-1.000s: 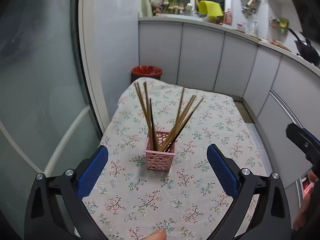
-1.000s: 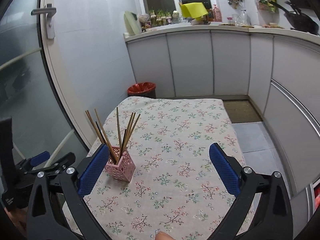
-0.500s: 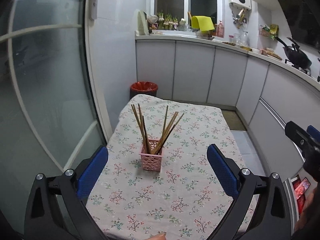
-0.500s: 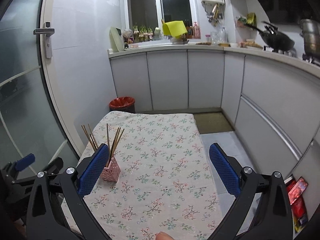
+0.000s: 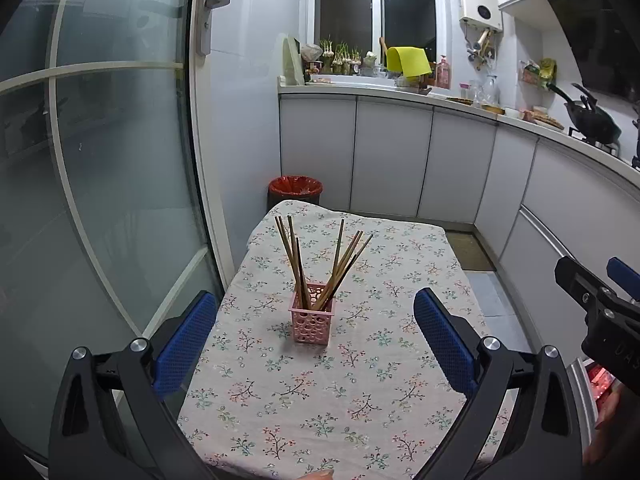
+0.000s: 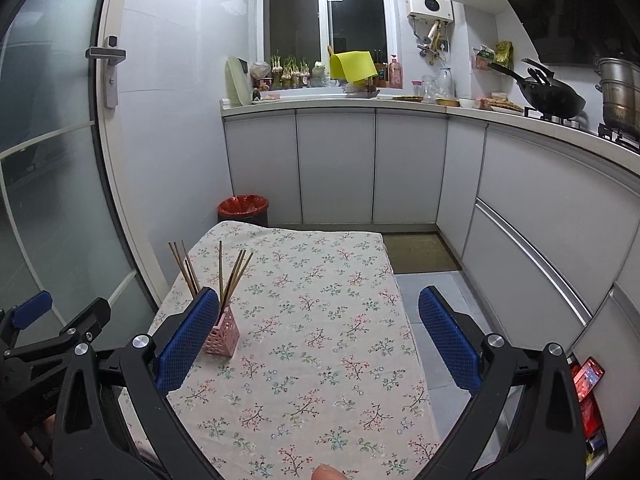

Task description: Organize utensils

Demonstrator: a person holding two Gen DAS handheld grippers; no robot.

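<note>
A small pink perforated basket (image 5: 311, 323) stands on the floral tablecloth (image 5: 360, 380) and holds several wooden chopsticks (image 5: 320, 264) upright, fanned out. My left gripper (image 5: 314, 344) is open and empty, held back from and above the basket. My right gripper (image 6: 318, 342) is open and empty over the table's near half. In the right wrist view the basket (image 6: 222, 336) with its chopsticks (image 6: 224, 272) stands at the table's left, partly behind my left finger. The right gripper shows at the right edge of the left wrist view (image 5: 596, 300).
A red-lined bin (image 5: 295, 189) stands beyond the table's far end. White cabinets (image 6: 336, 168) and a cluttered counter run along the back and right. A glass door (image 5: 100, 200) is close on the left. A mat (image 6: 420, 254) lies on the floor.
Both grippers have pulled back and tilted up, so the basket looks smaller and farther away and more of the kitchen shows. Both stay open and empty.
</note>
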